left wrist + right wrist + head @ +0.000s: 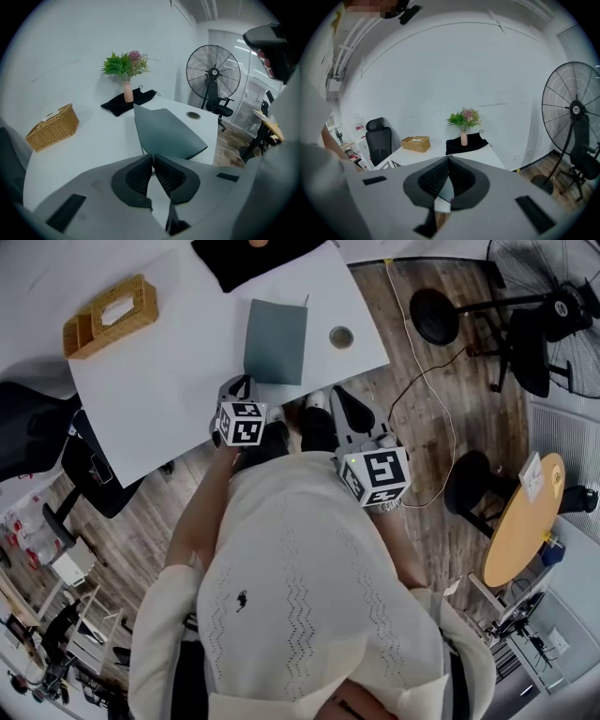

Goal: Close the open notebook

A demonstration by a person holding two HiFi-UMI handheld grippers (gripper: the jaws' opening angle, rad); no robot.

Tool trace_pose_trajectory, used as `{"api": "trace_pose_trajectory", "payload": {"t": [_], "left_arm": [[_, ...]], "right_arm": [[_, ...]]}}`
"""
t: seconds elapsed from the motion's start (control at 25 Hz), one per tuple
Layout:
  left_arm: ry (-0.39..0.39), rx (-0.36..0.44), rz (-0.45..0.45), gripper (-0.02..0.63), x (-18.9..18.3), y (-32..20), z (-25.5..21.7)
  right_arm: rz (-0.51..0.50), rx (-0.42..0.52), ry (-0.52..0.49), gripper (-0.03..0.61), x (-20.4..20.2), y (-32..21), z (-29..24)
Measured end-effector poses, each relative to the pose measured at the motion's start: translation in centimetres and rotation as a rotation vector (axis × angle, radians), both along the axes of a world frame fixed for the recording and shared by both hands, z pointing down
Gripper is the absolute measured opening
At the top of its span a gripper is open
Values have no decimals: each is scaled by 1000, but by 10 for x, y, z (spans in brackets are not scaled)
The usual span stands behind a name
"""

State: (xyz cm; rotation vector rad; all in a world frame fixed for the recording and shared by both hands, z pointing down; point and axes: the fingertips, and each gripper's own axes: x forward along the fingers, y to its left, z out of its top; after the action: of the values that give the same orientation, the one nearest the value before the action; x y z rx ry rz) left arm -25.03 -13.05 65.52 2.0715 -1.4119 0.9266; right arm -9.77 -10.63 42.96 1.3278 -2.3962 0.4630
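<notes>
The notebook lies flat near the front edge of the white table, with only its dark grey-green cover showing and no pages visible. In the left gripper view the notebook sits just beyond the jaws. My left gripper hovers at the table's front edge, just short of the notebook's near left corner, its jaws shut on nothing. My right gripper is held off the table's front right, over the wooden floor, also shut and empty. In their own views, the left gripper and right gripper each show pads pressed together.
A wicker basket stands at the table's left. A black cloth with a flower vase lies at the back. A round cable hole is right of the notebook. A fan, an office chair and a round wooden table surround us.
</notes>
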Motion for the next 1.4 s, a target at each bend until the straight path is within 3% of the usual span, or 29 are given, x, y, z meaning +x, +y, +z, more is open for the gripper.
{"api": "trace_pose_trajectory", "payload": {"t": [0.64, 1.2, 1.4], "left_arm": [[-40, -38, 8, 38, -6, -1, 23], [-43, -21, 0, 83, -9, -2, 22], [-10, 16, -16, 117, -6, -3, 7]], "right_arm": [[25, -13, 4, 0, 6, 3, 5], [9, -18, 1, 0, 6, -1, 10], [1, -23, -15, 0, 11, -5, 10]]}}
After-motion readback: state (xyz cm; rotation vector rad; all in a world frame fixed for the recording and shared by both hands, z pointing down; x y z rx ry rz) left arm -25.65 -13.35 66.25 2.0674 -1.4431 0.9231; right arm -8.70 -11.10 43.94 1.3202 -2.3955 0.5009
